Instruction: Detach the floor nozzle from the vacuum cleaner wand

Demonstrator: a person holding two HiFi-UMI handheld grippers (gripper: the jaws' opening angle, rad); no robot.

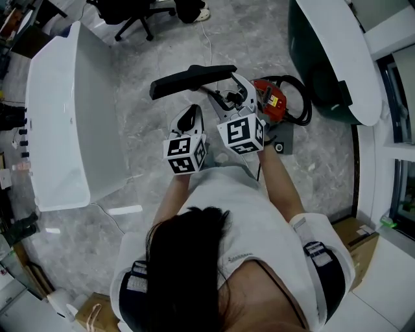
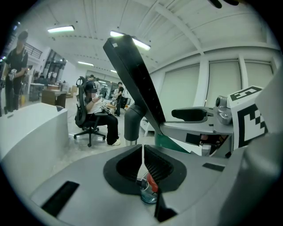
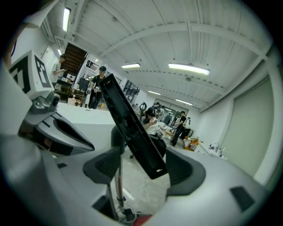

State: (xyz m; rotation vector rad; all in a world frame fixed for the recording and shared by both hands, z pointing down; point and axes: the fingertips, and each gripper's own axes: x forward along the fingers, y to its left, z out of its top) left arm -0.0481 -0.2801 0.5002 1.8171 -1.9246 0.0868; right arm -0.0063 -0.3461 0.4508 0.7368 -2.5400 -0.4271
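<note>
The long black floor nozzle (image 1: 191, 78) lies across the top of the vacuum, just beyond both grippers. Its red body (image 1: 269, 100) stands on the floor at the right. In the right gripper view the nozzle (image 3: 130, 128) slants between the wide-apart pads of my right gripper (image 3: 146, 170), and neither pad presses on it. The thin metal wand (image 3: 118, 176) runs down beside the left pad. My left gripper (image 2: 142, 159) is shut with nothing seen between its pads, and the nozzle (image 2: 132, 75) rises on its grey neck just ahead. From above, the left gripper (image 1: 189, 113) and right gripper (image 1: 241, 91) sit side by side.
A white counter (image 1: 71, 117) runs along the left. A black office chair (image 1: 139, 16) stands at the back, and a dark round table (image 1: 331, 58) is at the right. A black hose (image 1: 301, 104) loops by the vacuum body. Several people sit and stand in the background.
</note>
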